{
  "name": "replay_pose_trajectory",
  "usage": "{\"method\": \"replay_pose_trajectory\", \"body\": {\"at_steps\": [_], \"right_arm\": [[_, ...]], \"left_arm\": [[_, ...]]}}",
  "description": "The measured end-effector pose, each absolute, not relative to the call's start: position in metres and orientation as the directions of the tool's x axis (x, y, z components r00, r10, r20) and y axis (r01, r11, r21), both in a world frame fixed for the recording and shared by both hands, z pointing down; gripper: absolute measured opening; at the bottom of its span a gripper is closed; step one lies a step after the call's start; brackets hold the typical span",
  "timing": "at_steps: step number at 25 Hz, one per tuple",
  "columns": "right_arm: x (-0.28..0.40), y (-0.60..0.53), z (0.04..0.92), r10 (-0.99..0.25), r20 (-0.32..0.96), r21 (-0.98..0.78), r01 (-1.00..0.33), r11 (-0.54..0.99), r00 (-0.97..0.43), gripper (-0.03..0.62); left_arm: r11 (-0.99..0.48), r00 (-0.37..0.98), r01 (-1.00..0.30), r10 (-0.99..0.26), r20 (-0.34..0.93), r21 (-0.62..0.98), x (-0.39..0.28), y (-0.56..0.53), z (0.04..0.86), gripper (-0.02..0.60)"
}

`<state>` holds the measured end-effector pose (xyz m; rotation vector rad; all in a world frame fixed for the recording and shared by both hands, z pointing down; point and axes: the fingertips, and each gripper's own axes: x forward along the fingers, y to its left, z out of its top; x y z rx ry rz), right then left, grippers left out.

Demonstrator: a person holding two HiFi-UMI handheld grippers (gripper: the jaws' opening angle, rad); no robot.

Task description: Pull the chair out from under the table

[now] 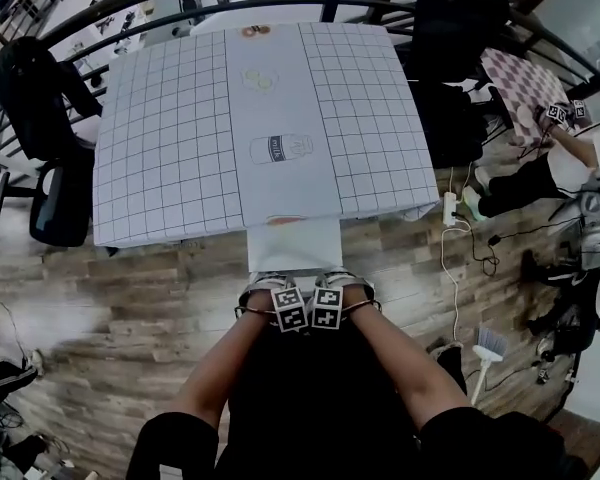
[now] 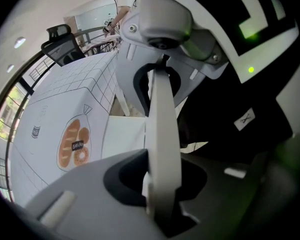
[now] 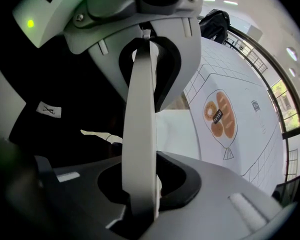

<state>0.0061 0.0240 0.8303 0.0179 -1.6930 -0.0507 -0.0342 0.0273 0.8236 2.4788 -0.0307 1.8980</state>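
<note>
The white chair (image 1: 295, 246) sat at centre frame in the head view, showing just below the table's (image 1: 170, 148) near edge, the rest hidden under the gridded cloth. The left gripper (image 2: 159, 129) and the right gripper (image 3: 141, 129) were side by side at its lower edge, each pinching the thin white chair panel between its jaws. A bread drawing (image 2: 74, 144) marked the cloth. Wooden floor (image 1: 110, 308) spread around, and a black office chair (image 1: 40, 98) stood at upper left.

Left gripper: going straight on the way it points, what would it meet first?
The white chair itself: the left gripper points steeply down, jaws clamped on a thin white panel, apparently the top edge of its backrest.
</note>
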Motion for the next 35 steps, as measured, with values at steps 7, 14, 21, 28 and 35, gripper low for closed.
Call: {"method": "replay_pose_trajectory", "body": {"at_steps": [7, 14, 21, 28, 35], "right_arm": [[0.012, 0.035, 0.822, -0.020, 0.990, 0.027, 0.046, 0.999, -0.137, 0.069], [0.010, 0.038, 0.805, 0.006, 0.989, 0.001, 0.045, 0.999, -0.146, 0.071], [0.009, 0.054, 0.807, 0.022, 0.984, -0.019, 0.021, 1.000, -0.174, 0.072], [0.014, 0.065, 0.807, 0.043, 0.988, -0.032, 0.076, 0.997, -0.148, 0.074], [0.014, 0.081, 0.805, 0.080, 0.982, -0.066, 0.085, 0.994, -0.172, 0.080]], "left_arm": [[-0.997, 0.258, -0.070, 0.013, 0.966, 0.032, -0.028, 0.040, 0.815, 0.083], [-0.995, 0.249, -0.074, 0.042, 0.968, 0.063, -0.031, 0.044, 0.797, 0.083], [-0.996, 0.216, -0.073, 0.042, 0.975, 0.059, -0.031, 0.058, 0.800, 0.084], [-0.990, 0.244, -0.121, 0.046, 0.969, 0.078, -0.026, 0.073, 0.798, 0.083], [-0.979, 0.274, -0.176, 0.053, 0.960, 0.105, -0.025, 0.089, 0.796, 0.087]]}}
